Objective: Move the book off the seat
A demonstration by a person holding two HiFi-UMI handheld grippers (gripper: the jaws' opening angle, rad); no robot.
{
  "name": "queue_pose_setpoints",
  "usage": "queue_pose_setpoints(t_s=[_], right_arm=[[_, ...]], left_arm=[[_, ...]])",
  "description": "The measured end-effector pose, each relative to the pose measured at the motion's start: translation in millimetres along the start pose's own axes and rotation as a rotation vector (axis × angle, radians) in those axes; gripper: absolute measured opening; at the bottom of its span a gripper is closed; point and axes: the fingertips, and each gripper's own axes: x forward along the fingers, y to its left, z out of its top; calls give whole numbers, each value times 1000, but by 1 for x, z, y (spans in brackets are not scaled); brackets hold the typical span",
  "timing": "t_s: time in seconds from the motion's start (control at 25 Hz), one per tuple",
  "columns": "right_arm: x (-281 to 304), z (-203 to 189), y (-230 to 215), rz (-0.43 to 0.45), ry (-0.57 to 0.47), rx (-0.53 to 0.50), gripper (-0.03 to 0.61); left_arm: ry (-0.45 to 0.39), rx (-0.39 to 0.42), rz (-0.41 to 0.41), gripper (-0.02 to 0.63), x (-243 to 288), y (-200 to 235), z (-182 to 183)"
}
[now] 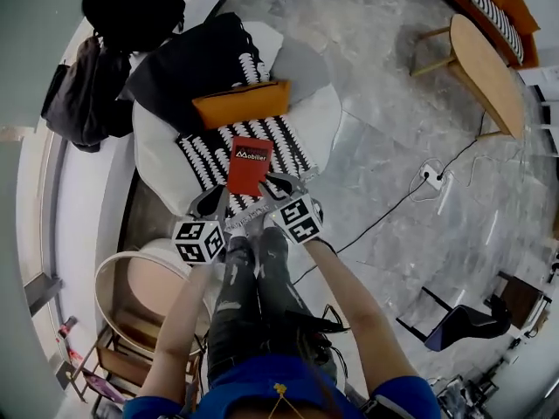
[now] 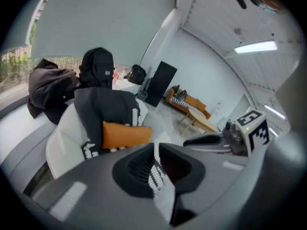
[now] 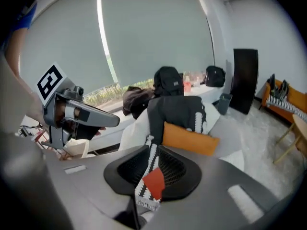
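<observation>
A red book point(image 1: 249, 166) lies flat on the black-and-white patterned cover point(image 1: 288, 142) of a white seat point(image 1: 162, 160). Both grippers sit at the seat's front edge, just short of the book's near end. My left gripper point(image 1: 214, 202) is shut, and only a sliver of patterned cloth shows past its jaws point(image 2: 156, 169). My right gripper point(image 1: 281, 184) has its jaws slightly parted. A corner of the red book point(image 3: 154, 183) and the patterned cloth show through the gap; the pads do not press on the book.
An orange cushion point(image 1: 242, 103) and a black garment point(image 1: 188, 64) lie against the seat back. A black backpack point(image 1: 131, 7) rests on the window ledge. A round side table point(image 1: 113, 278) stands at the left. A wooden table point(image 1: 489, 72) and a floor cable point(image 1: 430, 175) are at the right.
</observation>
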Motion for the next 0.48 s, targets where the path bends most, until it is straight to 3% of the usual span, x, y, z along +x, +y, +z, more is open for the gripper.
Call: queue_pose_setpoints(t_s=[0.04, 0.2, 0.28, 0.4, 0.48], right_arm=[[25, -25, -8, 9, 35, 21, 64], [107, -130, -31, 23, 163, 148, 122], [146, -177, -46, 20, 192, 230, 151], [195, -242, -62, 35, 220, 359, 218], [222, -274, -69, 49, 214, 477, 269]], left_arm=[[37, 4, 2, 49, 22, 16, -20], [173, 44, 17, 82, 101, 72, -111], [226, 17, 14, 113, 141, 100, -154], [300, -62, -3, 221, 196, 133, -215], [339, -62, -2, 255, 224, 155, -245]])
